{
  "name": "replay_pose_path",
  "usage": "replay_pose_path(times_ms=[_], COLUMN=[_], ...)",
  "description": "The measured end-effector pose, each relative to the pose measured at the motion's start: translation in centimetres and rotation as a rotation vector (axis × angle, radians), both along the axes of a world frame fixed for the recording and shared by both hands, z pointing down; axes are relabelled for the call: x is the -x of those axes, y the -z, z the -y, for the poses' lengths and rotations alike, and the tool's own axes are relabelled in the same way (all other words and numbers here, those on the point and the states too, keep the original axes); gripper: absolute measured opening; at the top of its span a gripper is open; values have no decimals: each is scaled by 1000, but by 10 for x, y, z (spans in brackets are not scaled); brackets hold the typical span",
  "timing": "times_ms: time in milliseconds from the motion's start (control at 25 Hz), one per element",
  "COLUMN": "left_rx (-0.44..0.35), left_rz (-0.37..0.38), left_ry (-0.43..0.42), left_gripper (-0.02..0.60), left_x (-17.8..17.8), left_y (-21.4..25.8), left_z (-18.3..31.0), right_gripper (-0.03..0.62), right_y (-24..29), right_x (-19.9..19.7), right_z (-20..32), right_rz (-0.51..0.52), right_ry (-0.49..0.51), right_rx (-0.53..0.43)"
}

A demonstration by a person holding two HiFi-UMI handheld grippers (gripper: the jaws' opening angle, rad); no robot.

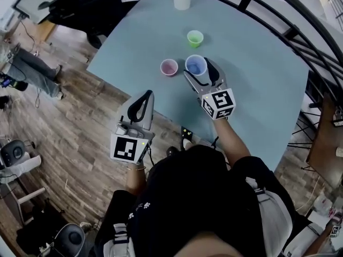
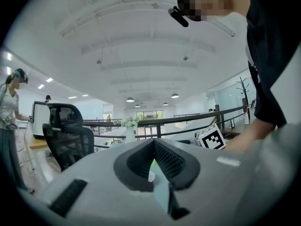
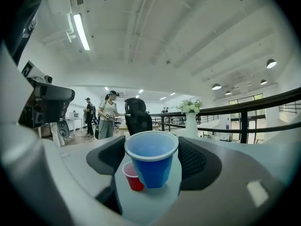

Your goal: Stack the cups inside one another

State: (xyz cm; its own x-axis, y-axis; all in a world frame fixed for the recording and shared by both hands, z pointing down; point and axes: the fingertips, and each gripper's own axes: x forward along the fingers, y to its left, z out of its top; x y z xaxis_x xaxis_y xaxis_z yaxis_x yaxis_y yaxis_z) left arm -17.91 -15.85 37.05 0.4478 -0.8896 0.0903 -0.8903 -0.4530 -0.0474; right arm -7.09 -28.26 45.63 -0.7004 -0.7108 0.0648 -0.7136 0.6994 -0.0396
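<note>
A blue plastic cup (image 3: 151,161) is clamped in the right gripper's (image 3: 151,147) wide-set jaws.
Its smooth, tapered wall is flanked by ribbed dark pads (image 3: 193,160); the left gripper (image 2: 153,144) is closed on nothing.

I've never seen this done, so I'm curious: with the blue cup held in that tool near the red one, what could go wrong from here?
The right tool grips the blue cup by its thin sides, so the cup might slip out or buckle. The red cup stands loose on the table just beyond it; a badly aimed move could knock it over instead of nesting the two.
</note>
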Motion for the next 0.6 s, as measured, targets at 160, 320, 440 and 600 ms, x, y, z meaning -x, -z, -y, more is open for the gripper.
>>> replay_pose_path(times_ms=[160,320,440,600], left_rx=[-2,-3,0,15], left_rz=[6,4,3,0], left_ry=[17,29,35,58], left_gripper=[-14,-14,-14,-14], left_x=[0,2,4,10], left_y=[-1,-2,-1,-4], left_z=[-2,-1,-3,-5], right_gripper=[345,345,345,345], right_y=[-1,-8,-13,-20], right_x=[26,53,67,82], right_z=[4,7,7,13], right_rz=[-2,-19,-34,-45], right_ry=[64,123,162,197], right_rx=[-6,-8,-11,-9])
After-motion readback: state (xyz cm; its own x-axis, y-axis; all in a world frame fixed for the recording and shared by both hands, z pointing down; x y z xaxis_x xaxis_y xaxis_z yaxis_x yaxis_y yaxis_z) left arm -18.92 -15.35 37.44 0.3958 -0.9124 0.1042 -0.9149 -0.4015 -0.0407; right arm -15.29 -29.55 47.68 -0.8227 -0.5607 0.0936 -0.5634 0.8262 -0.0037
